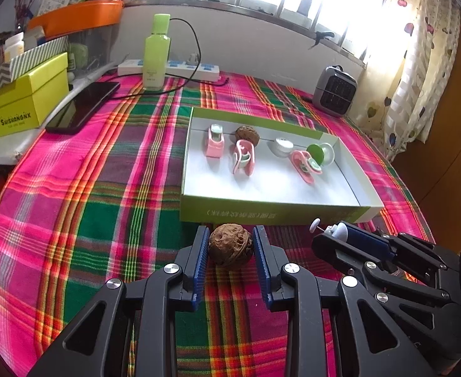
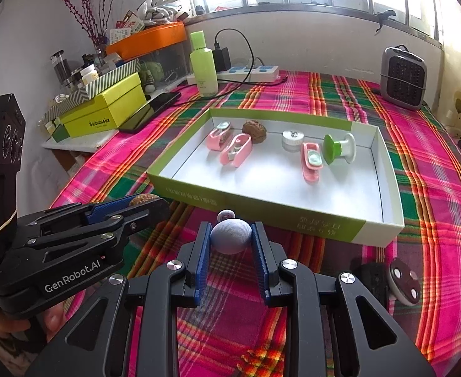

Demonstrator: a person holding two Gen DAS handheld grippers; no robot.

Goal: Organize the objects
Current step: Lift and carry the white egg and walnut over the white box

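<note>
My left gripper is shut on a brown walnut, just above the plaid cloth and in front of the tray's near wall. The right wrist view shows that gripper at the left, with the walnut peeking out. My right gripper is shut on a pale grey knob with a small white disc on a stem. It is also close to the green-sided white tray. The tray holds a second walnut, three pink clips, a white cap and a green-and-white spool.
A green bottle, a power strip and a dark phone lie at the table's far left. A yellow box sits on a side shelf and a small heater stands at the far right. A dark round device lies near the right gripper.
</note>
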